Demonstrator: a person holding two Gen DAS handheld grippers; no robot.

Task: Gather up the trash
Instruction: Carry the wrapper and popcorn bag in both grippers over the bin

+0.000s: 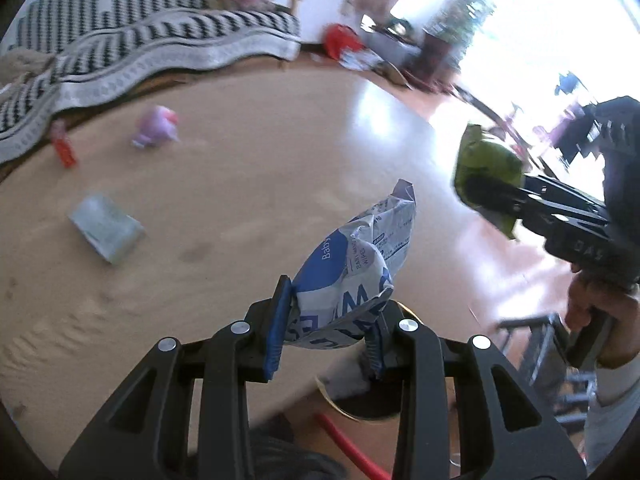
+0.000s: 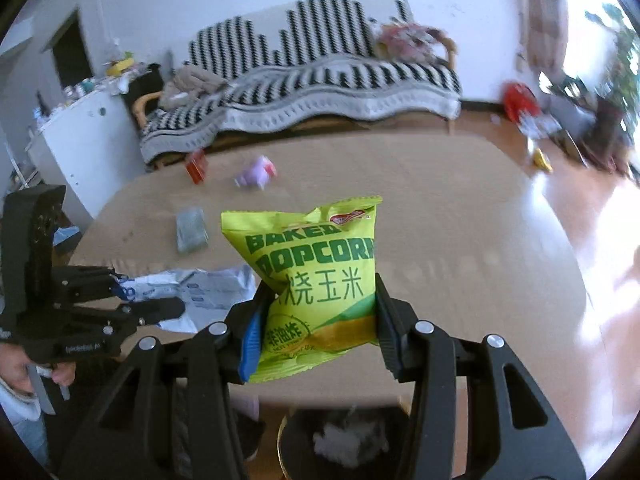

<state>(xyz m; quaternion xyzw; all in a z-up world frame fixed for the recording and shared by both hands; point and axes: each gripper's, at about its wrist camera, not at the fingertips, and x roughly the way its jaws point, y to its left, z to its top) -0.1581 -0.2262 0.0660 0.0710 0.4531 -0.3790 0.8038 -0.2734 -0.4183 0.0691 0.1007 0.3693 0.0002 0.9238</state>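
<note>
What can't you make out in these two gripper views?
- Bin contents: right wrist view, cut off by the bottom edge and the right gripper.
- Purple item on the table: left wrist view, motion blur.
- Baby wipes pack lower text: crumpled between the left gripper.

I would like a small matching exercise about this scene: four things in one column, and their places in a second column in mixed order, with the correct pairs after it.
Things:
1. baby wipes pack
2. popcorn bag
3. purple toy
4. trash bin

Places:
A. on the floor below the table edge
B. held in the right gripper
C. lying on the table near the sofa side
D. held in the left gripper

Pairs: 1-D, 2-B, 3-C, 4-A
</note>
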